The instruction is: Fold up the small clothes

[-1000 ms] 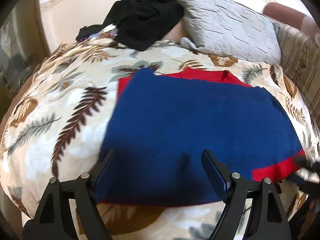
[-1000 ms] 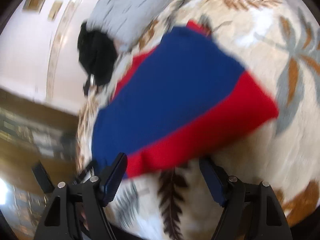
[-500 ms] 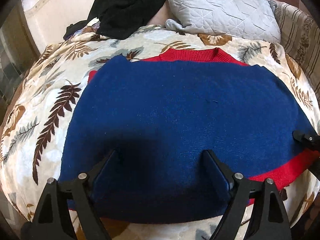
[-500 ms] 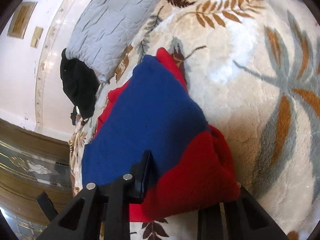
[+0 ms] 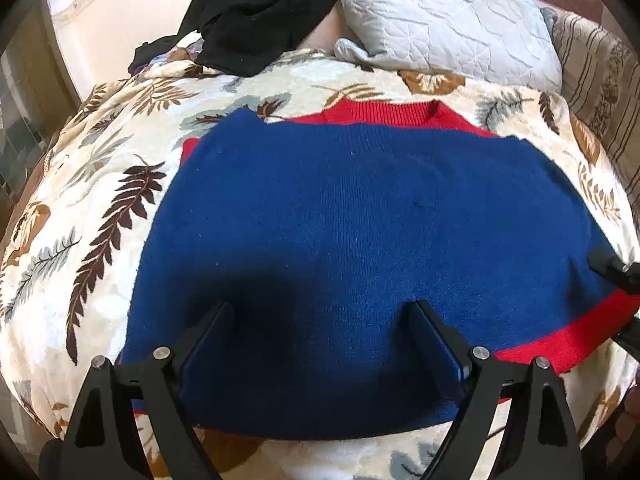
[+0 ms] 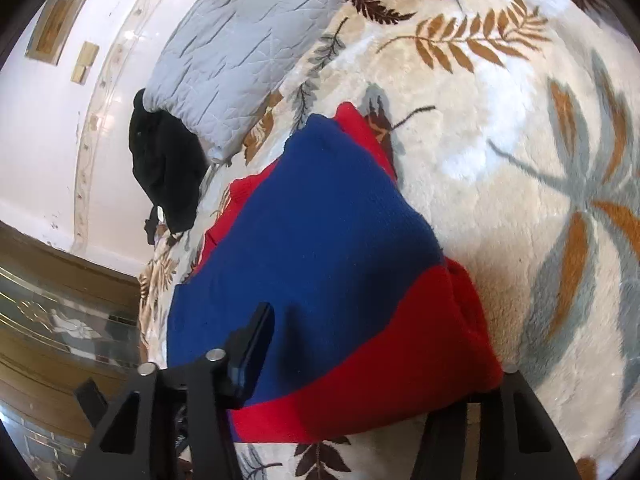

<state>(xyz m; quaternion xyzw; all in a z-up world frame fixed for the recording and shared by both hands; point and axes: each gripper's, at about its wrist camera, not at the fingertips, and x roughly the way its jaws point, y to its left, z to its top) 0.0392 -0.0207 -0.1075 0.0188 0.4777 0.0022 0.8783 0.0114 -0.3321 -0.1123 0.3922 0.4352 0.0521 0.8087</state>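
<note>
The blue and red sweater [image 5: 360, 240] lies flat mid-frame on the leaf-print bed cover [image 5: 92, 208]. The left claw [image 5: 320, 320] hangs spread wide above it; the right claw [image 6: 372, 364] straddles its red corner, grip unclear.

Through my left wrist camera, my left gripper [image 5: 320, 320] hovered with its jaws spread wide over the near edge of the blue and red sweater [image 5: 360, 220], which lay flat on the leaf-print blanket [image 5: 100, 184]. A grey pillow [image 5: 448, 20] and black clothes [image 5: 256, 12] lay beyond.
</note>
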